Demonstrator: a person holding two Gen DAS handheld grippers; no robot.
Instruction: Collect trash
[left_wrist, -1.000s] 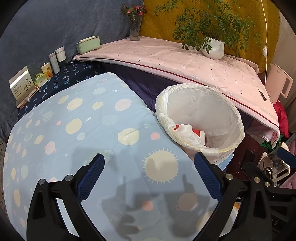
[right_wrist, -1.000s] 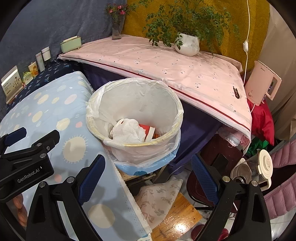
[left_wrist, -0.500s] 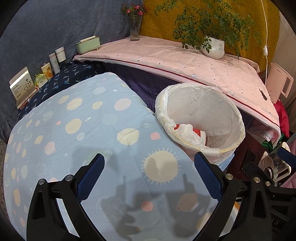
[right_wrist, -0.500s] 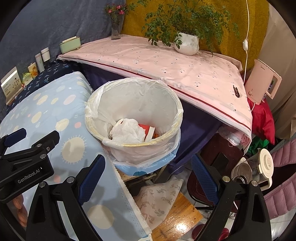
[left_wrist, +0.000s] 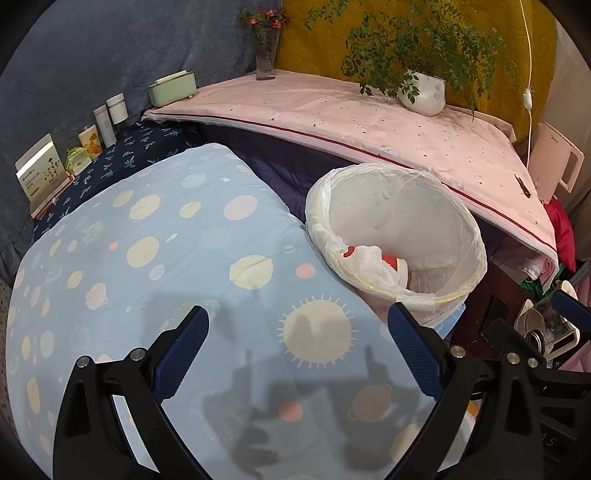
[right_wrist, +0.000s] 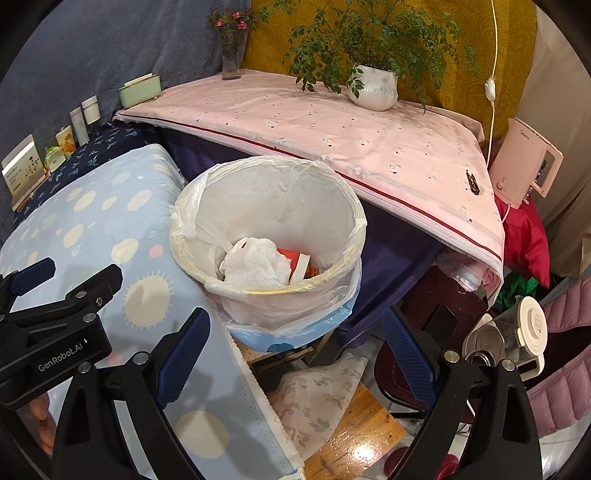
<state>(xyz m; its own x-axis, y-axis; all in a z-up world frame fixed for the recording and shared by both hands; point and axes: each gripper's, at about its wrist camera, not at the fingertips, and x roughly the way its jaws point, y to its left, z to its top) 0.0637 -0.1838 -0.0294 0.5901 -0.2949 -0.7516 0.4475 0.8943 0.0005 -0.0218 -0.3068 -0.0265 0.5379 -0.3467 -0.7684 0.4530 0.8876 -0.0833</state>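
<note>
A bin lined with a white plastic bag stands beside the blue patterned table. Inside lie a crumpled white paper towel and a red and white carton. My left gripper hangs open above the blue tablecloth, left of the bin, holding nothing. My right gripper is open and empty, in front of the bin and just below its rim. In the right wrist view the left gripper shows at the left edge.
A pink-covered table behind the bin carries a potted plant, a flower vase and a green box. Small bottles and cards line the dark cloth at left. A kettle, cushion and clothes crowd the floor at right.
The right gripper has drifted slightly, so the bin sits a little higher in its view. Both grippers remain open and empty.
</note>
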